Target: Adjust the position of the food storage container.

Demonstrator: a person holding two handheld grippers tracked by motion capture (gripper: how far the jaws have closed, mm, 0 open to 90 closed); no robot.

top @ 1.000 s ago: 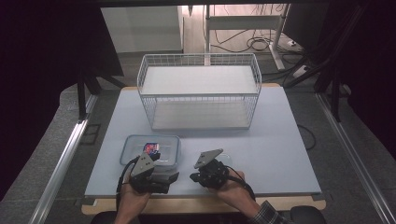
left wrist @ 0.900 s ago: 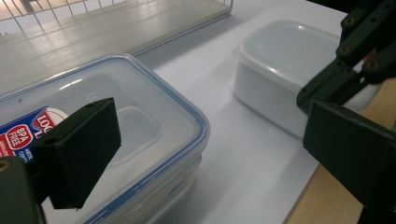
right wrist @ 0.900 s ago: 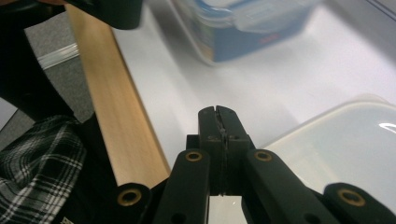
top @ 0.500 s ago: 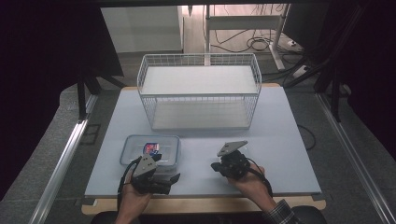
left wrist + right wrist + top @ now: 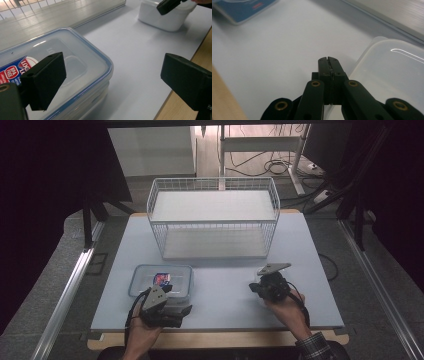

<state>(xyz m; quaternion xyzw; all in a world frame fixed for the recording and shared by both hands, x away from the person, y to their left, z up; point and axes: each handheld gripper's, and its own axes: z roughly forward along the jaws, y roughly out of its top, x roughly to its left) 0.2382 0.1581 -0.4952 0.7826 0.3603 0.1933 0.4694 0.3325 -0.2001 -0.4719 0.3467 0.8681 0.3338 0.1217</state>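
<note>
A clear lidded box (image 5: 162, 279) with a blue rim and a label lies at the table's front left; its lid (image 5: 75, 62) is on. My left gripper (image 5: 176, 301) is open, with one jaw over the box's near corner and the other over the table's front edge, and nothing between them (image 5: 112, 80). At the front right, my right gripper (image 5: 257, 287) is shut, its jaws (image 5: 329, 62) pressed together at the rim of a white lidless tub (image 5: 394, 75). That tub (image 5: 172, 17) rests on the table under the right gripper.
A white wire basket (image 5: 215, 220) with two shelves stands across the back middle of the light blue table (image 5: 225, 270). A wooden strip (image 5: 215, 337) runs along the front edge. Dark floor and cables lie beyond the table.
My right gripper has moved to the right and slightly away from me, apart from the left gripper. The left gripper has stayed at the lidded box.
</note>
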